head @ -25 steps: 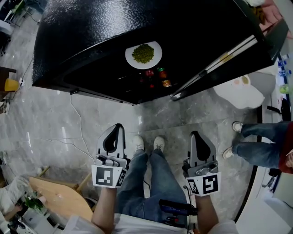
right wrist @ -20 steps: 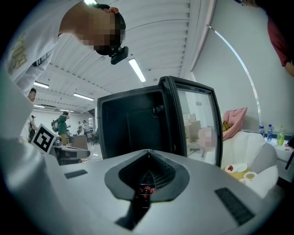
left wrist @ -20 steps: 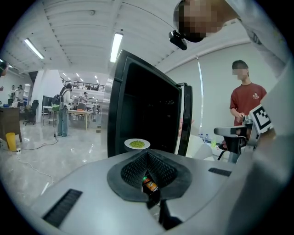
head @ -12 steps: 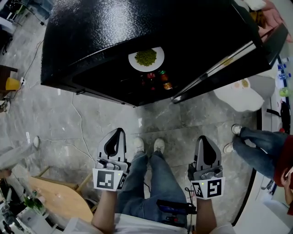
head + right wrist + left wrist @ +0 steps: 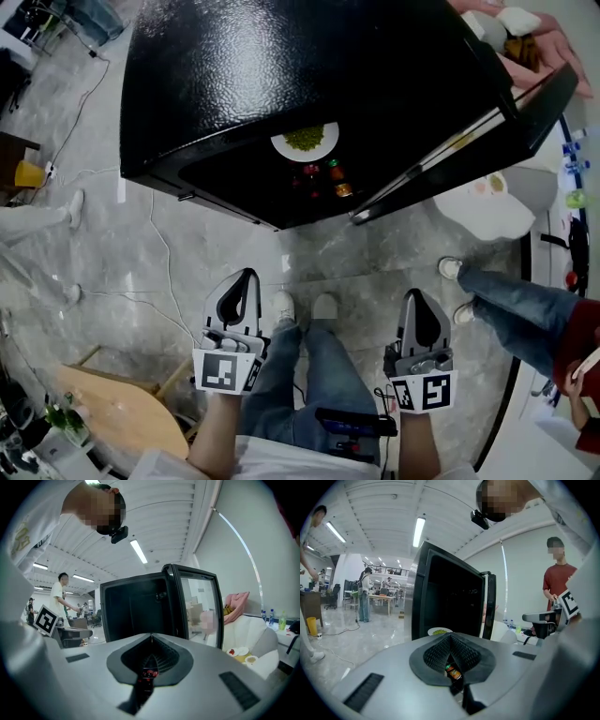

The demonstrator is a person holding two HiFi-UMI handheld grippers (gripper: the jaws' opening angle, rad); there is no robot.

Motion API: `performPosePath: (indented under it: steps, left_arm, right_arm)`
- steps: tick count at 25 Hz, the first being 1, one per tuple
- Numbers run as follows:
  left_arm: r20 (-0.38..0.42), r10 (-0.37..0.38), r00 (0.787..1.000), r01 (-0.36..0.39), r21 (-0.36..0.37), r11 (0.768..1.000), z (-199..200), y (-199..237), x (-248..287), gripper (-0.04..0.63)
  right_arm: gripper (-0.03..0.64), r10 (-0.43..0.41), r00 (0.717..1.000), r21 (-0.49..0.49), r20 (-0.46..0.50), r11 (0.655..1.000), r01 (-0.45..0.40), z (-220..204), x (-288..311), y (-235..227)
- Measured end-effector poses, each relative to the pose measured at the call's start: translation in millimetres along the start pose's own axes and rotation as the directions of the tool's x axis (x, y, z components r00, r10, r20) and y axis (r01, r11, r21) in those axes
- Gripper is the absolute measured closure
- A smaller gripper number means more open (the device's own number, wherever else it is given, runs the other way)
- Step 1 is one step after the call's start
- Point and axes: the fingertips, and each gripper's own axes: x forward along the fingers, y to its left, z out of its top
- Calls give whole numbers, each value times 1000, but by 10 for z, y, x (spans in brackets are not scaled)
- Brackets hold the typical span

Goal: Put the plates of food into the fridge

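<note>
A white plate of green food (image 5: pixel 305 141) sits on a shelf inside the black fridge (image 5: pixel 281 66), above several small bottles (image 5: pixel 323 178). The same plate (image 5: pixel 439 631) shows small in the left gripper view, just above the jaw tips. The fridge door (image 5: pixel 469 122) stands open to the right. My left gripper (image 5: pixel 241 286) and right gripper (image 5: pixel 419 307) hang low over the floor, well back from the fridge. Both are shut with nothing in them. A white table (image 5: pixel 487 220) at the right carries more plates of food (image 5: pixel 243 652).
A person's jeans leg and shoes (image 5: pixel 511 300) stand at the right, close to my right gripper. A wooden chair (image 5: pixel 127 412) is at the lower left. Cables (image 5: pixel 164 253) trail over the grey marble floor. My own feet (image 5: pixel 305 305) are between the grippers.
The fridge has drawn farther away in the head view, and both grippers have dropped slightly in the frame. The person at the right has shifted their feet. Both grippers stay shut and empty.
</note>
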Motion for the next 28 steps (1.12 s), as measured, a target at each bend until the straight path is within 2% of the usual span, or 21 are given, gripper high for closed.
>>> performPosePath:
  steps: [4,12,19,28]
  left_arm:
    - [11,14,1000,-14,-17,1000,136,-40,5,589]
    - [38,-38,999,38,-4,999,551,-232,-176,589]
    - [36,-63,997,62,11,998,862,-324,-352,589]
    - [70,-83,994,82,25,996,1284,-411,-448,589]
  right_arm:
    - [604,9,1000,-12,-10,1000,-9,102,-13,64]
    - [604,51,997,-118,-57,991,-57,387,-135,269]
    - [604,72,997,-106,-23,992,-74,786,-207,507]
    - [604,59,998,-242,29,969,-50,1296,-178,542]
